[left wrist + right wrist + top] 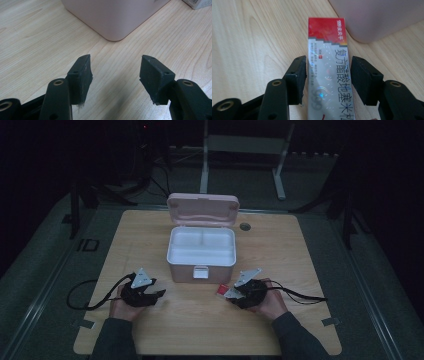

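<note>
At a pale wooden desk in a dim room, we see a person working a hand-held gripper in each hand in front of an open pink box. The right hand-held gripper lies low over the desk, its two black pads straddling a long red-and-silver carton printed with Chinese characters. In the right gripper view a narrow gap shows between each pad and the carton's edges, so the jaws stand open around the carton rather than pressing on it. The carton lies flat on the desk and runs straight ahead of that hand-held gripper, its red end farthest from the jaws and just beside a rounded lower corner of the pink box, which rises ahead and to the right of the pads.

The left hand-held gripper sits well apart from its partner, at the other front corner of the box. Its jaws stand wide with only bare wood between them; in the left gripper view the box's rounded corner lies just ahead of the pads.

From above, we see the box's lid tipped back on the far side, its white interior tray open, and a small white latch facing the person, whose dark sleeves enter from the near edge.
</note>
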`<state>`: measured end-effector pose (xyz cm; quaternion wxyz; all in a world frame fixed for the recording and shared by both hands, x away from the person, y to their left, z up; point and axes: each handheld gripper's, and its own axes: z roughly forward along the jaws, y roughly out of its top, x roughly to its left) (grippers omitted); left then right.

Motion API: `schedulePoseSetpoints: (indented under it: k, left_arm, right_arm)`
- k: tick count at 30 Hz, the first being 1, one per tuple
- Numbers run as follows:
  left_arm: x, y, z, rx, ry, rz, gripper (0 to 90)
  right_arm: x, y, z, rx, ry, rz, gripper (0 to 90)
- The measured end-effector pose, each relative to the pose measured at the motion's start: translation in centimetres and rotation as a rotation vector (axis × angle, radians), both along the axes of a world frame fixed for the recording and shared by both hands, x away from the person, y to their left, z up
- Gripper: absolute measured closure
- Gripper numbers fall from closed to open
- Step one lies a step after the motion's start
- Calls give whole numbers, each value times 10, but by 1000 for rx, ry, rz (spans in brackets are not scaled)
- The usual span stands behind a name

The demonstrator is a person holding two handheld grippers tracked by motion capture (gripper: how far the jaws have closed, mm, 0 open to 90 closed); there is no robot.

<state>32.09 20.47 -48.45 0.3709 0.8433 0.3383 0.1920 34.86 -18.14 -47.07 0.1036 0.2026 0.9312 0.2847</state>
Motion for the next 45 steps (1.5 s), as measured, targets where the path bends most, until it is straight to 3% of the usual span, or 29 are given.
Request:
schedulePoseSetpoints:
  k: [8,13,23,33,37,40,45]
  left_arm:
    - [0,-1,0,6,8,-3,434]
    - [0,-2,0,-4,3,-3,434]
    - [0,-5,0,-2,-1,-8,443]
    - [-1,-4,1,-3,-5,-7,447]
    - [-1,-5,1,2,-2,-10,448]
    - [0,-6,0,0,2,-12,448]
    - [1,-9,-1,9,9,-24,448]
  right_arm:
    - [3,1,-4,-18,13,15,502]
    - [-1,-8,-1,-21,5,14,512]
    - [-9,-58,9,0,-3,-97,512]
    - [-17,-95,12,-5,-8,-176,512]
    - [-21,-111,10,-12,-1,-194,512]
    - [-23,-123,8,15,13,-205,512]
    - [-26,-127,4,-9,23,-192,511]
